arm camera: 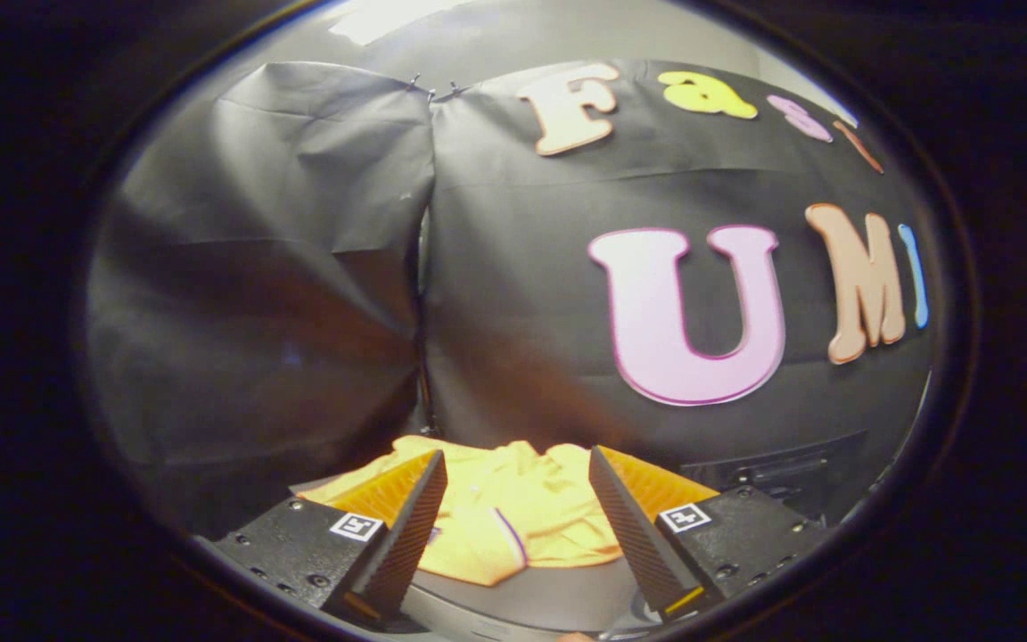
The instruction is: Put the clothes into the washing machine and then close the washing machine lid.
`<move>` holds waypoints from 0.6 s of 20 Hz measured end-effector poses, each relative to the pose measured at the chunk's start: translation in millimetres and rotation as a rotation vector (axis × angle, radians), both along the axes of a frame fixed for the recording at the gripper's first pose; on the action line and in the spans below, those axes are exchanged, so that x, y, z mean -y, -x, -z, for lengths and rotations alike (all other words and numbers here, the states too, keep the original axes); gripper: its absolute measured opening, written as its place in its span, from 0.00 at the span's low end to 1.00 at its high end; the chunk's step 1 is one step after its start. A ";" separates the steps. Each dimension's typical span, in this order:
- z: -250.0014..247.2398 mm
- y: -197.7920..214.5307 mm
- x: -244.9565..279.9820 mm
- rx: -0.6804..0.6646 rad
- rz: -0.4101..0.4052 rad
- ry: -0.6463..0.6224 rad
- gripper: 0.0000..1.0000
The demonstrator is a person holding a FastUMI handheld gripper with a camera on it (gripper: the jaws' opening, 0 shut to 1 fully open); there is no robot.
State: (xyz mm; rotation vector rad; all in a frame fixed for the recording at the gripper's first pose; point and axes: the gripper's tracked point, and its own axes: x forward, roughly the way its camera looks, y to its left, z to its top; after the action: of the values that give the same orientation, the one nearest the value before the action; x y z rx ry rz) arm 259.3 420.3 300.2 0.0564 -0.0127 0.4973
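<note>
A yellow garment (513, 517) with a thin purple-and-white trim lies crumpled on a grey surface (558, 597), just ahead of and below my fingers. My gripper (518, 477) is open, its two fingers spread wide to either side of the cloth, and nothing is held between them. The fingertips hover above the garment; I cannot tell whether they touch it.
The booth's black cloth wall (299, 267) rises close behind the garment, with a seam down its middle. A dark boxy object (781, 473) sits low to the right, beyond the right finger.
</note>
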 end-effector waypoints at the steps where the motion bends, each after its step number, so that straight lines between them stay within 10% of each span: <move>1: 0.9 -7.8 -15.5 -0.025 -0.022 -0.006 0.97; 12: 99.9 -91.9 -71.1 -0.488 0.029 0.124 0.97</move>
State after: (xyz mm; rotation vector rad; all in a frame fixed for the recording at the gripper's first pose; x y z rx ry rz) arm 351.2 491.4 200.3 0.0550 0.4940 0.4439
